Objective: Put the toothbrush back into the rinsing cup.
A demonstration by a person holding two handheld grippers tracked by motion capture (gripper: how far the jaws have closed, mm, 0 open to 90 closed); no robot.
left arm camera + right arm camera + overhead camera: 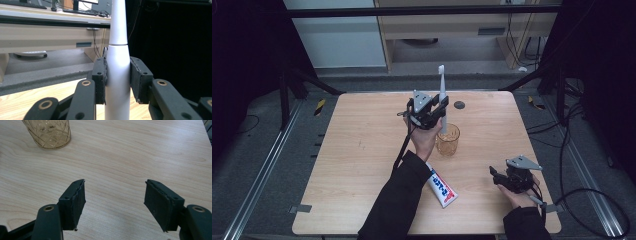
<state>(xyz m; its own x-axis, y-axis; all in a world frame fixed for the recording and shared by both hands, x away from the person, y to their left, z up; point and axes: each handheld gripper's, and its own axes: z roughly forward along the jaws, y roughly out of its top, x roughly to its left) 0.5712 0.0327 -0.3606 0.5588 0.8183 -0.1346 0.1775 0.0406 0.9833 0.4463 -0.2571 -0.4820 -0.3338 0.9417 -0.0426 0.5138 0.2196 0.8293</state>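
Note:
A white electric toothbrush (pixel 442 95) stands upright above an amber patterned glass (pixel 447 139), its lower end at the glass's mouth. My left gripper (pixel 435 111) is shut on the toothbrush's handle (pixel 117 82), one pad pressing on each side of it. The brush head points up, past the table's far edge in the high view. My right gripper (pixel 493 174) rests low over the table's near right part, jaws open with nothing between them (pixel 115 205). The amber glass (pixel 48 132) shows at the top left of the right gripper view.
A white, red and blue toothpaste tube (pixel 441 187) lies near the front edge beside the person's left sleeve. A small dark round disc (pixel 459 105) sits at the table's far side. Cables trail on the floor at the right.

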